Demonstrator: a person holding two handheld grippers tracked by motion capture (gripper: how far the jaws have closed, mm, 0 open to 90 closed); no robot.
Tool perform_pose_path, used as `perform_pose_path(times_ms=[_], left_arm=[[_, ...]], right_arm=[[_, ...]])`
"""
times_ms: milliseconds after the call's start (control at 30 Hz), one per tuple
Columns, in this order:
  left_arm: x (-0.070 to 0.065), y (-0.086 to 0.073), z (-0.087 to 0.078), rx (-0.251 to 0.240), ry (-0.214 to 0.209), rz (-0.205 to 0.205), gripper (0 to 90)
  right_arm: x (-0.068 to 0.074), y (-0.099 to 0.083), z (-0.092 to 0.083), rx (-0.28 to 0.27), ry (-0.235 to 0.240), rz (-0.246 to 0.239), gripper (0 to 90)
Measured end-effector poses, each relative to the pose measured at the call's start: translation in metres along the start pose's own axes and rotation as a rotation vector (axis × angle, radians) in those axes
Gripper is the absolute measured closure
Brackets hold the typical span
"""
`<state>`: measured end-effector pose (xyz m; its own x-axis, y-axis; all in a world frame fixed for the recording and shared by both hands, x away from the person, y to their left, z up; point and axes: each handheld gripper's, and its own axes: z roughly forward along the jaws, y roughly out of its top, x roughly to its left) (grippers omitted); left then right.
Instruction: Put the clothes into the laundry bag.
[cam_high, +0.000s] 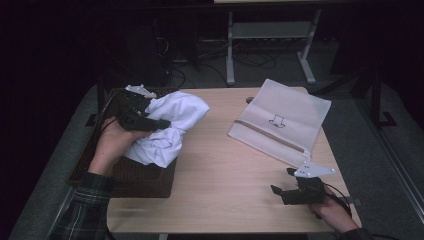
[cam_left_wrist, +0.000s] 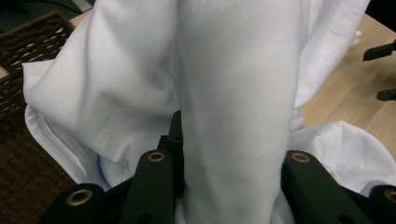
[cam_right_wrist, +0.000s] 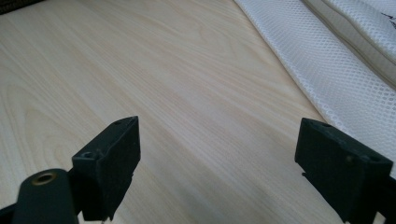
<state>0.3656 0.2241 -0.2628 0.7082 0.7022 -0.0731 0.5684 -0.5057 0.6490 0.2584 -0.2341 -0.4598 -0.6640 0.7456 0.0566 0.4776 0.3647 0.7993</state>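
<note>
A crumpled white garment (cam_high: 170, 125) hangs over the right edge of a dark wicker basket (cam_high: 142, 182) at the table's left. My left gripper (cam_high: 161, 123) is shut on a thick fold of that white garment (cam_left_wrist: 233, 107), lifted above the basket; the cloth hides its fingertips. A white mesh laundry bag (cam_high: 280, 120) lies flat at the table's back right. Near the front right corner my right gripper (cam_high: 283, 181) rests low over the bare wood, jaws wide open with nothing between them. The mesh bag's edge (cam_right_wrist: 336, 70) lies just beyond its right jaw.
The wooden table (cam_high: 220, 165) has bare surface between the basket and the mesh bag. Behind the table stand a white desk frame (cam_high: 270, 35) and cables on a dark floor. The other gripper's fingertips (cam_left_wrist: 380, 51) show far off at the right.
</note>
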Motion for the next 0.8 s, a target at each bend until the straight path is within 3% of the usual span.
perform_pose_path(times_ms=[600, 800], left_arm=[[-0.046, 0.016, 0.028, -0.023, -0.068, 0.047, 67.1], [-0.065, 0.014, 0.049, -0.015, -0.098, 0.066, 67.2]], right_arm=[[0.0, 0.001, -0.001, -0.01, 0.007, 0.003, 13.3], [-0.001, 0.001, -0.001, -0.01, 0.008, 0.004, 13.3]])
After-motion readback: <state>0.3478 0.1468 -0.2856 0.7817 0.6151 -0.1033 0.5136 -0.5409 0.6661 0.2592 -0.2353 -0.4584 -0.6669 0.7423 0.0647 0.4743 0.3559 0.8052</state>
